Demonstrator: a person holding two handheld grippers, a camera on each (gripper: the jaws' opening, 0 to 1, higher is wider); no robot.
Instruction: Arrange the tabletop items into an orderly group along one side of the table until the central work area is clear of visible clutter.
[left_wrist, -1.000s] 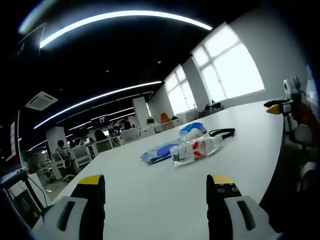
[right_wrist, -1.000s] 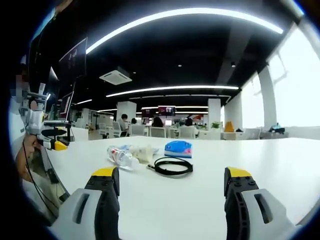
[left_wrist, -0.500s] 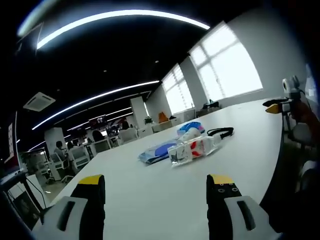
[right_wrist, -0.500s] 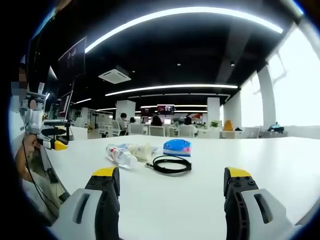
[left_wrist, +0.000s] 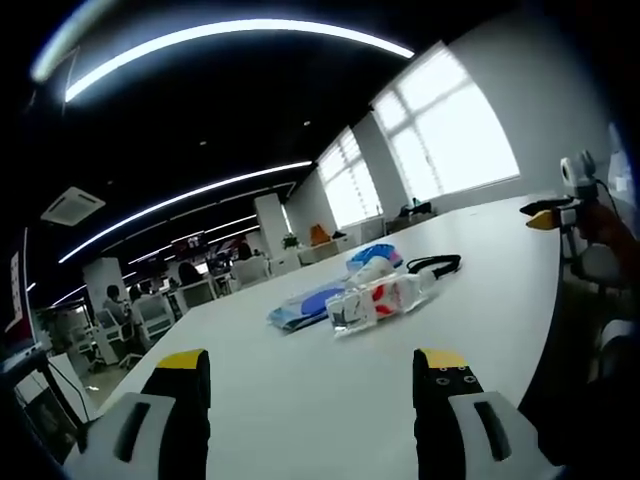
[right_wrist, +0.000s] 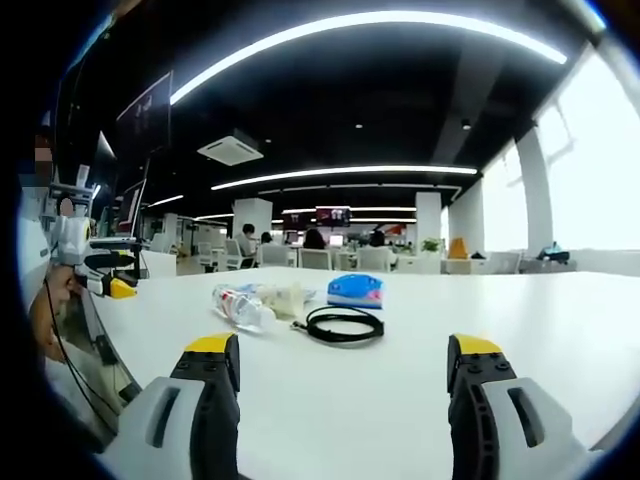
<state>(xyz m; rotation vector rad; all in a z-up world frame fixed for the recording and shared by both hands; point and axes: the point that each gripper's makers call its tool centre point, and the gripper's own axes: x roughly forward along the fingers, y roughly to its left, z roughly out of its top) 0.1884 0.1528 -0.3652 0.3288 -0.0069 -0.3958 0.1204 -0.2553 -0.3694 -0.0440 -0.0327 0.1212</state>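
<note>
Left gripper view: bottle (left_wrist: 375, 300) pile slightly nearer as view shifted; both tools (left_wrist: 312, 375) (right_wrist: 340, 362) held apart, nothing gripped yet.

Left tool (left_wrist: 313, 372) is cut off at the bottom edge, so only the yellow-tipped jaw ends show. Same for the right tool (right_wrist: 343, 362). In the left gripper view the plastic bottle (left_wrist: 378, 301) covers part of the blue packet (left_wrist: 305, 303) behind it, label print too small to read. The black cable (left_wrist: 432, 264) runs behind the bottle, its near end hidden. Background people and desks are a blur.
</note>
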